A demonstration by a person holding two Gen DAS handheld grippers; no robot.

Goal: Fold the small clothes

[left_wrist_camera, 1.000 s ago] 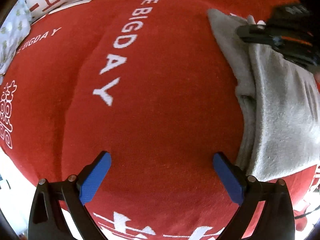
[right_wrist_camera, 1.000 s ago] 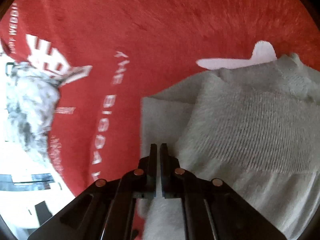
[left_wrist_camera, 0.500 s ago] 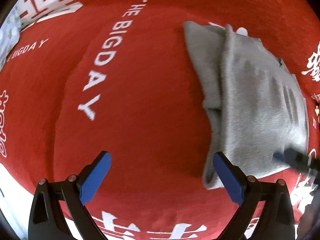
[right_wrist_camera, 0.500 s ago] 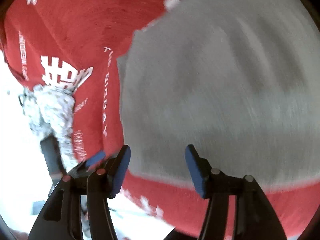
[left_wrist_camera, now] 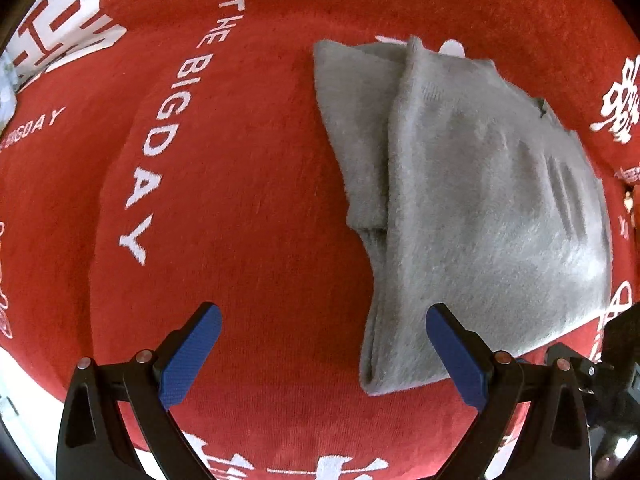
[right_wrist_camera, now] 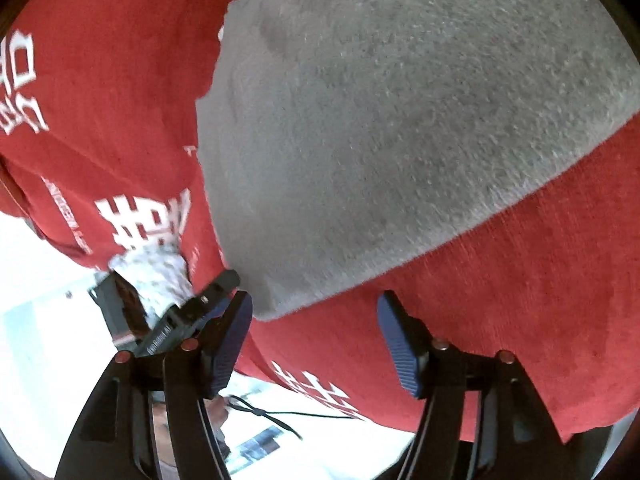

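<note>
A grey fuzzy garment [left_wrist_camera: 472,208] lies folded flat on the red cloth [left_wrist_camera: 248,208], right of centre in the left wrist view. Its left part is a narrower folded strip. My left gripper [left_wrist_camera: 322,354] is open and empty, low over the cloth, with its right finger next to the garment's near left corner. In the right wrist view the same garment [right_wrist_camera: 400,112] fills the upper frame. My right gripper [right_wrist_camera: 316,340] is open and empty, just off the garment's near edge.
The red cloth carries white lettering "THE BIGDAY" [left_wrist_camera: 168,120] and white characters. A pale patterned fabric [right_wrist_camera: 154,276] lies at the cloth's far end. The other gripper's black body [right_wrist_camera: 176,320] shows beside my right gripper's left finger. White floor [right_wrist_camera: 52,340] lies beyond the cloth edge.
My right gripper opened, let go of the grey garment and drew back to its near edge. The garment now lies folded flat. My left gripper stayed open and shifted toward the garment.
</note>
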